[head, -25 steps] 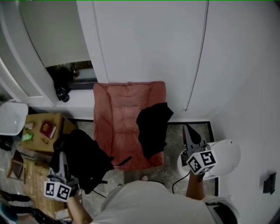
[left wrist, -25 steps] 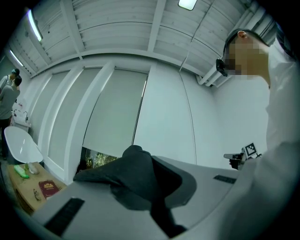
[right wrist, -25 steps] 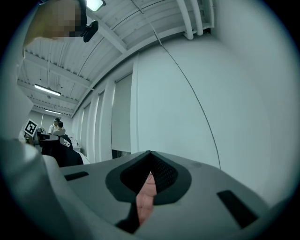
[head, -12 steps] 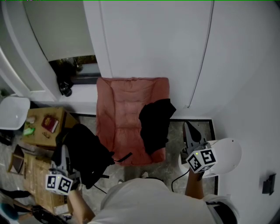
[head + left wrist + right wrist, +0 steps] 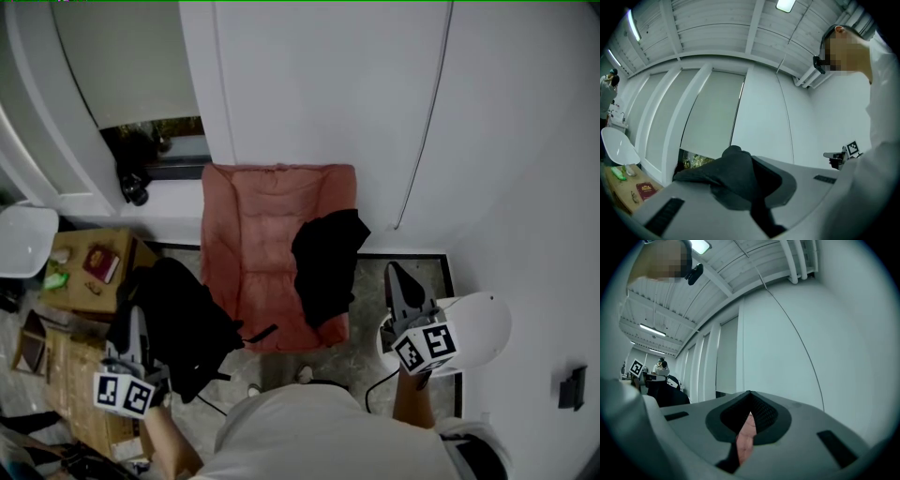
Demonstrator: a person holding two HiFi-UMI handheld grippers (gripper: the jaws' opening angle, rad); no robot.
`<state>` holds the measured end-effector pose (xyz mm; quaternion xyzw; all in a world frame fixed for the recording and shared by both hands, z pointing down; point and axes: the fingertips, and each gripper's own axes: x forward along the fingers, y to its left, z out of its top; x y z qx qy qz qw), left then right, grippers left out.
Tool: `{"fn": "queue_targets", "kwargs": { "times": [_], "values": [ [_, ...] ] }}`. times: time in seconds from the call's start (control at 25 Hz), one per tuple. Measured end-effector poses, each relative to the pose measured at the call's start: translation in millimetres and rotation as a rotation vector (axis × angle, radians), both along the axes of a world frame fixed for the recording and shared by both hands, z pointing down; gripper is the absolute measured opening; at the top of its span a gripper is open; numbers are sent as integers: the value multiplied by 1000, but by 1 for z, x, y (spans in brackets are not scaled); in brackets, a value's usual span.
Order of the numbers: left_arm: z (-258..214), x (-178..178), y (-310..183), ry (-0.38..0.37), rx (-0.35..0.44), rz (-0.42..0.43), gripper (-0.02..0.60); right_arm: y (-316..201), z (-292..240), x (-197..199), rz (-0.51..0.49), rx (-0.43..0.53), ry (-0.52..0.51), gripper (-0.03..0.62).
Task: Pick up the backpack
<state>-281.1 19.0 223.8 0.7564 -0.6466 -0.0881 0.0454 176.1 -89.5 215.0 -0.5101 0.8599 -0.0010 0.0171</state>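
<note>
Lower left of the head view: the backpack [image 5: 183, 328] is hanging as a dark bulk just to the right of the left gripper [image 5: 138, 319], touching it and dropping below its tips.
Left gripper: it is clenching a fold of the backpack's black fabric, probably a top loop or strap; its own view is showing that fabric bunched over the closed jaws.
Right gripper [image 5: 395, 272]: it is hovering at lower right with jaws pressed together on nothing, a sliver of the pink chair [image 5: 262, 244] showing past them.
Long axis: the backpack is running up and down the frame, hanging from the grip.
Nearer hand: the left one is holding the backpack; the right one is sitting well apart, across the chair's front edge.
Judgement: the pick-up is looking done or nearly so. Any further lift is depending on the left grip alone, and the load is hanging to one side of the jaws, so it may swing.
</note>
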Motion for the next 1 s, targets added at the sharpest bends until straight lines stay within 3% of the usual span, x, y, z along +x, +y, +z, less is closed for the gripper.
{"fn": "queue_targets", "kwargs": {
  "times": [1.0],
  "values": [
    [12, 11, 18, 39, -27, 90, 20, 45, 10, -8, 20, -29, 26, 20]
  ]
}}
